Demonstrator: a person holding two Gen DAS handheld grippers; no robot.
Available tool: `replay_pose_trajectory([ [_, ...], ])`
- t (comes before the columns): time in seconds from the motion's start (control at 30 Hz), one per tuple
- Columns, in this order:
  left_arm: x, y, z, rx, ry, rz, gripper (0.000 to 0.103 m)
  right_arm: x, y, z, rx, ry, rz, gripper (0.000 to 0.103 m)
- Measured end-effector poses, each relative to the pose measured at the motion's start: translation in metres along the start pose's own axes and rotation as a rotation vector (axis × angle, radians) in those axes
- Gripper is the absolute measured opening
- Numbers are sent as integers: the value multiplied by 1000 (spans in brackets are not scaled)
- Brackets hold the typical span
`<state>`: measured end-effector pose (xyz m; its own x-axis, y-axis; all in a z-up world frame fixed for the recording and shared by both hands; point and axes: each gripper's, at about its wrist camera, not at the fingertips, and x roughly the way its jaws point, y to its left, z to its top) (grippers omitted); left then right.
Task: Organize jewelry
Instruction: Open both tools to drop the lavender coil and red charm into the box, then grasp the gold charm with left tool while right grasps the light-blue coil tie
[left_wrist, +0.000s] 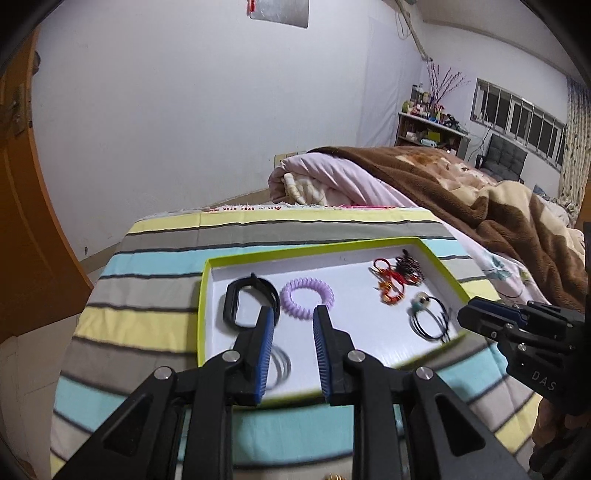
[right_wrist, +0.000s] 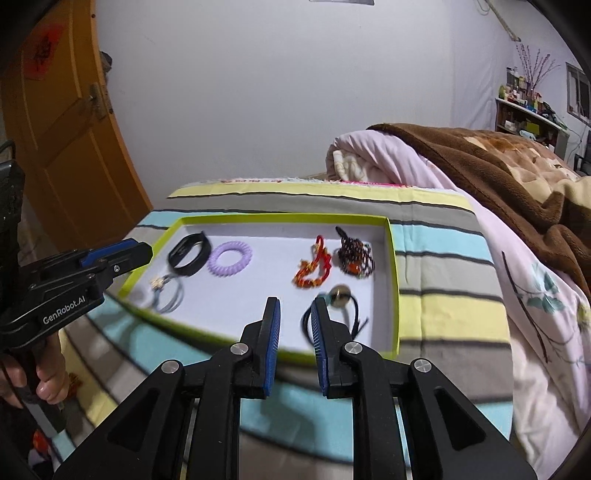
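A shallow white tray with a lime-green rim (left_wrist: 314, 250) (right_wrist: 394, 273) lies on a striped cloth. In it lie a black wristband (left_wrist: 251, 301) (right_wrist: 190, 254), a lilac spiral hair tie (left_wrist: 306, 294) (right_wrist: 229, 257), a red-and-gold bracelet (left_wrist: 389, 286) (right_wrist: 314, 271), a dark beaded bracelet (left_wrist: 408, 266) (right_wrist: 354, 254), a black hair tie with beads (left_wrist: 432, 317) (right_wrist: 341, 299) and silver bangles (left_wrist: 281, 363) (right_wrist: 170, 293). My left gripper (left_wrist: 293, 317) is open and empty above the tray's near left part. My right gripper (right_wrist: 295, 310) is open and empty above the tray's near right part, close to the black hair tie.
The striped cloth (left_wrist: 155, 266) covers a raised surface at the foot of a bed with a pink quilt (left_wrist: 332, 177) and a brown blanket (right_wrist: 480, 162). An orange door (right_wrist: 70, 122) stands at the left. A shelf (left_wrist: 430, 129) is at the far wall.
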<state>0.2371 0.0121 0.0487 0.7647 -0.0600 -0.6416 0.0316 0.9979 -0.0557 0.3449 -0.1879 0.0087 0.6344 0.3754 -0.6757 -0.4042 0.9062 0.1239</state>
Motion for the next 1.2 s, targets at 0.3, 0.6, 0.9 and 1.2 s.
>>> replay_pose_trajectory([
  [0.3,-46,-7,-38,-7,-31,-9,23,-49,19,-37,-13,-42,40,18],
  [0.6,-77,-8,-78,-7,-34,-27,23,-76,31,-77,-7,-36,78,18],
  [0.9,-88,-2,-107,-33,-17,-49,23,-86,37,-98,7,-24,97,20],
  [1.2,-77,-1,-107,-41,-2,-60,23,-73,43,-94,-5,-10,100,37],
])
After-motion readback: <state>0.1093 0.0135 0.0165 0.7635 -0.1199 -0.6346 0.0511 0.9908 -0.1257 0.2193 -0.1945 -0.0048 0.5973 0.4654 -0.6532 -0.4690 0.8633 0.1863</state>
